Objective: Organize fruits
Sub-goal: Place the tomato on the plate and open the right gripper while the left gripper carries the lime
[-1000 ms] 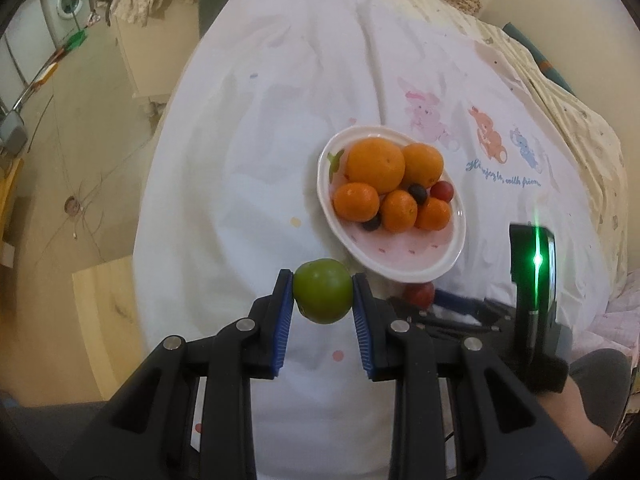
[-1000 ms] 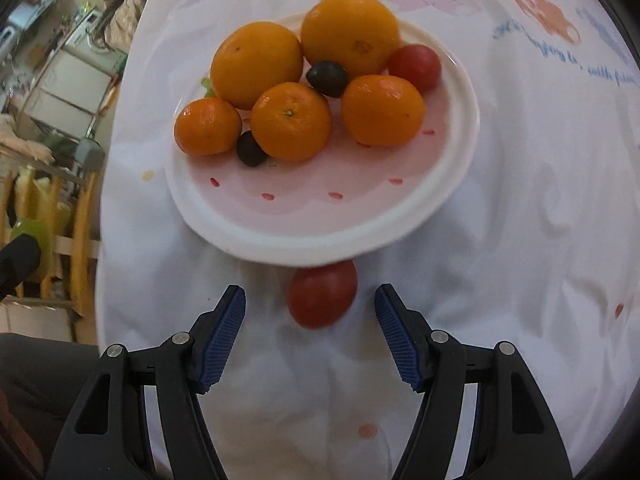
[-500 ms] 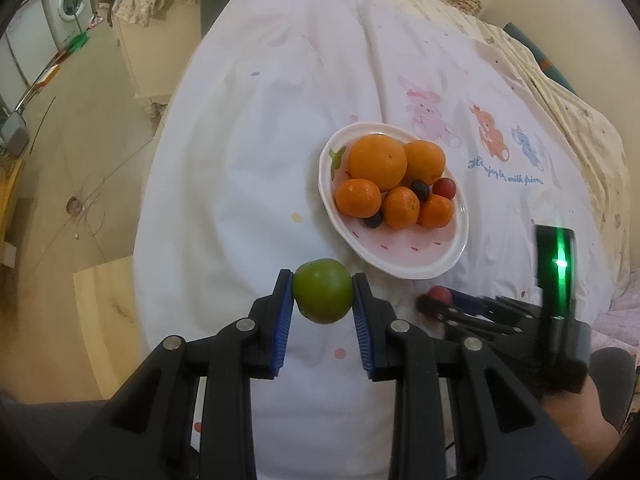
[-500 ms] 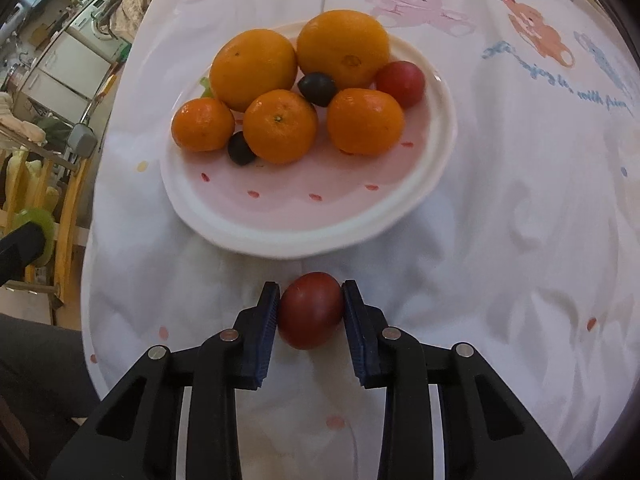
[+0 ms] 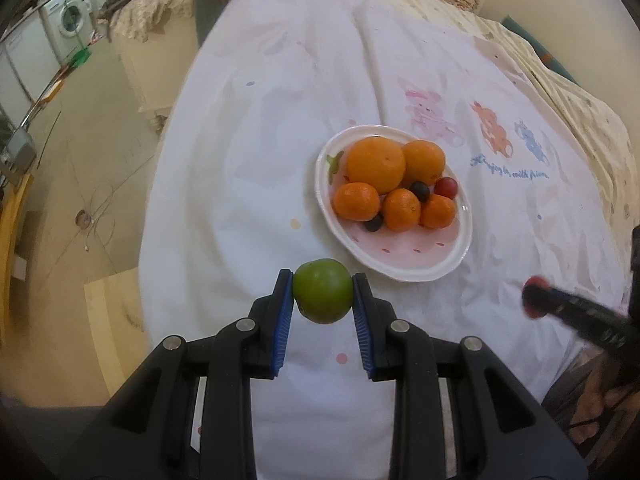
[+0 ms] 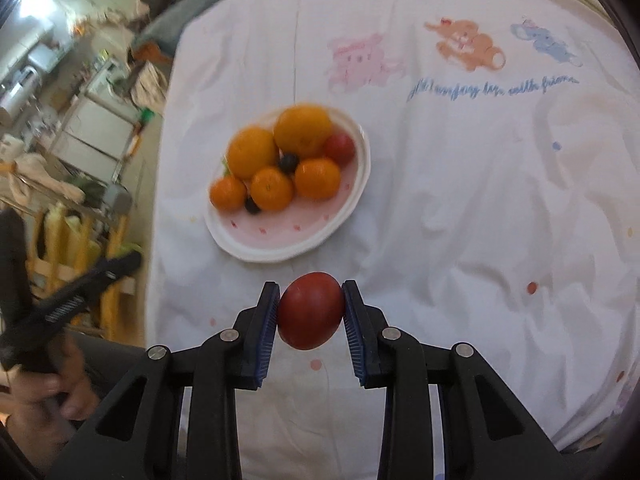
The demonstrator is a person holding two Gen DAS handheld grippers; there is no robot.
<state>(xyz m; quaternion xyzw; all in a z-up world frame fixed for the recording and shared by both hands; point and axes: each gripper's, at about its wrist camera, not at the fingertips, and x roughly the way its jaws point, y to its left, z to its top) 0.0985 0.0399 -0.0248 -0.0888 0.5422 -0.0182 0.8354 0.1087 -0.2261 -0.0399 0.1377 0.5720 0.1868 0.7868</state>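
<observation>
My left gripper [image 5: 323, 297] is shut on a green round fruit [image 5: 322, 296] and holds it above the cloth, just in front of the pink plate [image 5: 404, 254]. The plate holds several oranges [image 5: 375, 165], two dark small fruits and a red one. My right gripper [image 6: 310, 311] is shut on a red fruit [image 6: 310, 310] and holds it raised, in front of the same plate [image 6: 280, 240]. In the left wrist view the right gripper [image 5: 534, 296] shows blurred at the right with the red fruit at its tip.
A white cloth with cartoon animals [image 5: 492, 132] covers the table. The floor, a washing machine [image 5: 68, 20] and a wooden board [image 5: 112, 320] lie to the left. A patterned bed edge [image 5: 580, 96] runs along the right.
My right gripper shut on the red fruit, lifted it off the cloth and pulled back from the plate. My left gripper stays shut on the green fruit.
</observation>
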